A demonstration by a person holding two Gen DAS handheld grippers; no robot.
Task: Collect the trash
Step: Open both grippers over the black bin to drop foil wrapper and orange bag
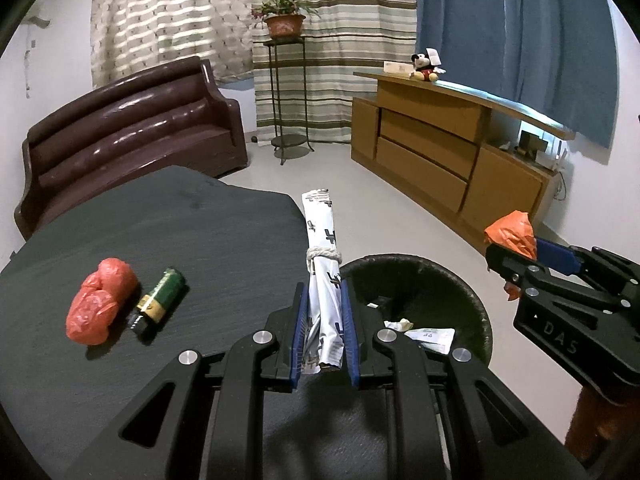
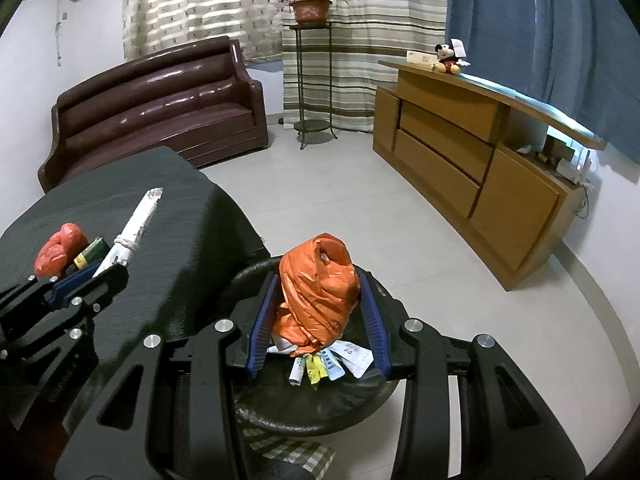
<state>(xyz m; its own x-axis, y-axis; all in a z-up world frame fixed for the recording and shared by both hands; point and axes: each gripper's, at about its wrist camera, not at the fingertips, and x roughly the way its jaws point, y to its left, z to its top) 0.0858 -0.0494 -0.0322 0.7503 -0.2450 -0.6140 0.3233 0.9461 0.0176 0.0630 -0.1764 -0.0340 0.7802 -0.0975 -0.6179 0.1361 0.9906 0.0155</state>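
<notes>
My left gripper (image 1: 325,300) is shut on a rolled white printed paper tied with string (image 1: 322,248), held over the table's right edge beside the black trash bin (image 1: 476,300). The roll also shows in the right wrist view (image 2: 134,224). My right gripper (image 2: 318,308) is shut on a crumpled orange plastic bag (image 2: 320,288) and holds it above the bin (image 2: 320,416), which holds several paper scraps (image 2: 336,364). The orange bag also shows in the left wrist view (image 1: 514,232). A red plastic bag (image 1: 100,300) and a green lighter (image 1: 160,294) lie on the dark table (image 1: 180,220).
A brown sofa (image 1: 132,128) stands behind the table. A wooden cabinet (image 1: 448,152) with a Mickey toy (image 1: 426,66) lines the right wall. A plant stand (image 1: 286,92) is by the curtains. A checked cloth (image 2: 292,448) lies under the bin.
</notes>
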